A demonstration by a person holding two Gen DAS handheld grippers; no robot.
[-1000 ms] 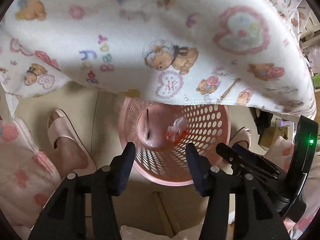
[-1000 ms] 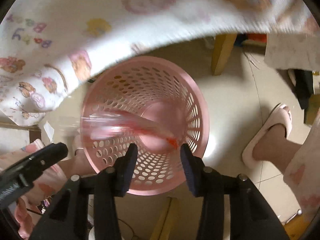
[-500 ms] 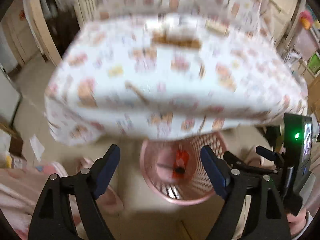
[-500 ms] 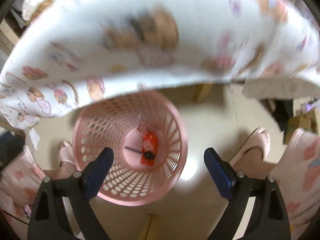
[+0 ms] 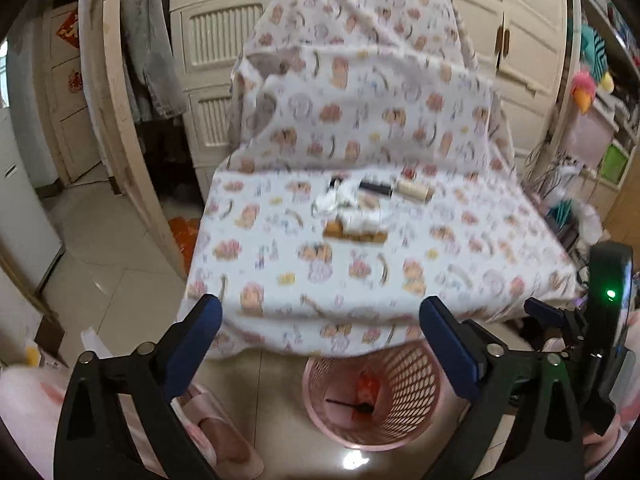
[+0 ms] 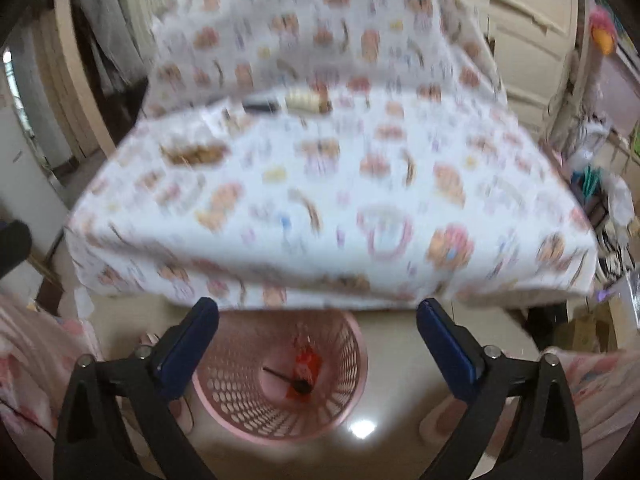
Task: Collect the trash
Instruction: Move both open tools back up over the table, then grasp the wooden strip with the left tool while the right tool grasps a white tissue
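The red wrapper [image 6: 305,364] lies at the bottom of the pink perforated basket [image 6: 240,412], beside a dark, thin-handled item [image 6: 298,387] whose identity cannot be determined. The same wrapper [image 5: 366,388] and basket [image 5: 416,376] are visible in the left wrist view. The basket stands on the tiled floor [image 5: 120,280], at the near edge of the counter [image 5: 400,280], partly under the overhang of the printed cloth that covers it. On the far part of the counter lie further items: a crumpled white piece [image 5: 336,200], a flat brown item [image 5: 356,234], a dark elongated item [image 5: 374,188] and a cream-coloured spool [image 5: 414,190]; motion blur prevents closer identification. The left gripper [image 5: 320,344] is above the floor and near the counter edge, its jaws opening wide with nothing between them. The right gripper [image 6: 318,344] is above the basket, its jaws likewise opening wide and empty. Part of the right gripper body, with a green indicator light [image 5: 610,294], appears at the right edge of the left wrist view. A foot in a pink slipper [image 5: 216,436] stands on the floor to the left of the basket. Cream panelled cabinet doors [image 5: 216,40] stand behind the counter on the far side.
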